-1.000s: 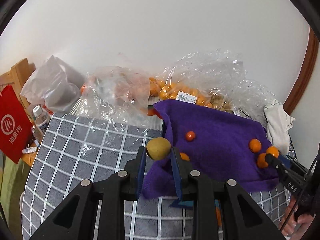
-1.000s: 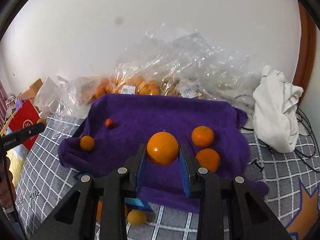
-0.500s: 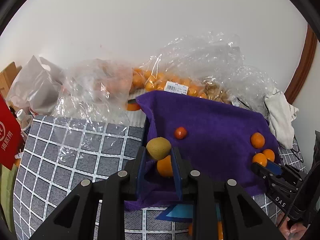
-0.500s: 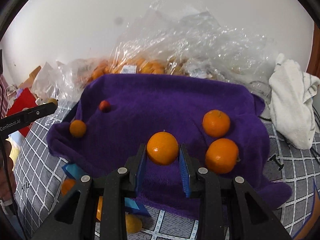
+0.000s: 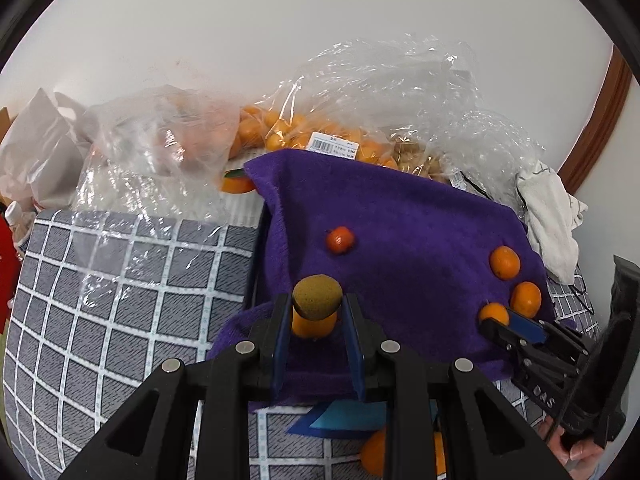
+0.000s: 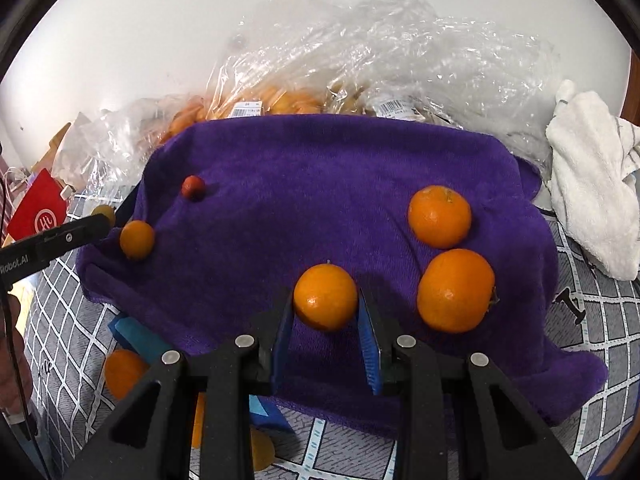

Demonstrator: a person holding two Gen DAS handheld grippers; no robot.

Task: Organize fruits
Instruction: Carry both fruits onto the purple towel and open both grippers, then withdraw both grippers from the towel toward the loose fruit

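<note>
The left gripper clamps a yellow-green fruit over the near left edge of the purple towel, above a small orange lying there. The right gripper, jaws just easing apart, has its orange between barely parted pads, beside two bigger oranges. Sorting looks partway: a small red fruit also sits on the towel, while loose oranges wait below its front edge. Clear plastic bags behind hold many more.
</note>
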